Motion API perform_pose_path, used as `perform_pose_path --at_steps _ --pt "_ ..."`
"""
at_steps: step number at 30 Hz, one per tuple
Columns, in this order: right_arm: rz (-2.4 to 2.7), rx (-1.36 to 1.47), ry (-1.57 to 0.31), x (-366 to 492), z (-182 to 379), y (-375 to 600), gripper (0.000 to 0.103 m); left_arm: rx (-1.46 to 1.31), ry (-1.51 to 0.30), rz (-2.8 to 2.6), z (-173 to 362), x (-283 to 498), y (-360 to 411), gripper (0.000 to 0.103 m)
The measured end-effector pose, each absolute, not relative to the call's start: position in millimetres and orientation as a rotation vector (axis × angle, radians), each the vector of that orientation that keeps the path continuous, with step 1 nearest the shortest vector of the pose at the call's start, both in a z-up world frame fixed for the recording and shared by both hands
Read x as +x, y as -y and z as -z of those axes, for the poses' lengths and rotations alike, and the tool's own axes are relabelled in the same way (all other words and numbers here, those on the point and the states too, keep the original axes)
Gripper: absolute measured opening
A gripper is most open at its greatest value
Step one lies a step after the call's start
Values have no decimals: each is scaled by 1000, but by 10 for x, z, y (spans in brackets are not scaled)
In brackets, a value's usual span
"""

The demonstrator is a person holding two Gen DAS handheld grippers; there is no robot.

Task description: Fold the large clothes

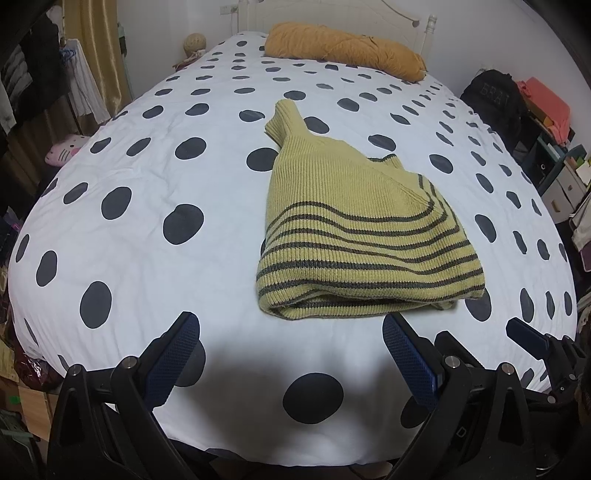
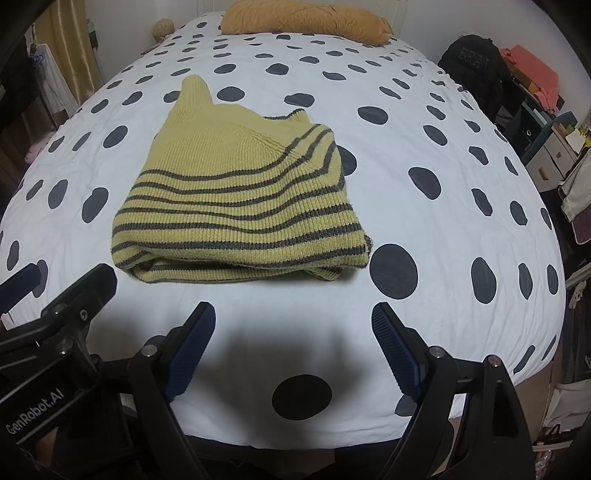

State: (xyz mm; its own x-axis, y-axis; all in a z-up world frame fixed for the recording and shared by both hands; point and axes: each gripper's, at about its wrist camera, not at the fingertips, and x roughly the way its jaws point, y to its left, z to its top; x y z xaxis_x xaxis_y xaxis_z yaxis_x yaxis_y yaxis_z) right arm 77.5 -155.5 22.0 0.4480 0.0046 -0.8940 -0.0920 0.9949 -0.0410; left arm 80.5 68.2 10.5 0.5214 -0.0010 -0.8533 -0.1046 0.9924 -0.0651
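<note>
The sweater (image 1: 351, 221) lies folded on the bed (image 1: 147, 184), toward its near end, one sleeve pointing at the pillow (image 1: 343, 50). The left hand-held gripper (image 1: 291, 332) and the right hand-held gripper (image 2: 293, 314) hover just short of it, both released and empty.

Sweater (image 1: 354, 229) on bed (image 1: 147, 177) — pillow (image 1: 343, 50) behind, at headboard.

Home bedroom: polka-dot bedspread (image 1: 129, 236) on bed with white headboard (image 1: 332, 14), mustard pillow (image 1: 343, 50), curtain (image 1: 96, 51), cluttered shelves (image 1: 554, 147).
</note>
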Motion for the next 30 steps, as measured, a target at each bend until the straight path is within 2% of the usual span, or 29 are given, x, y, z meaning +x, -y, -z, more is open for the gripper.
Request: perform_pose_path --at_steps 30 --pt "-62 -71 -1123 791 -159 1598 87 -92 -999 -68 -126 778 -648 100"
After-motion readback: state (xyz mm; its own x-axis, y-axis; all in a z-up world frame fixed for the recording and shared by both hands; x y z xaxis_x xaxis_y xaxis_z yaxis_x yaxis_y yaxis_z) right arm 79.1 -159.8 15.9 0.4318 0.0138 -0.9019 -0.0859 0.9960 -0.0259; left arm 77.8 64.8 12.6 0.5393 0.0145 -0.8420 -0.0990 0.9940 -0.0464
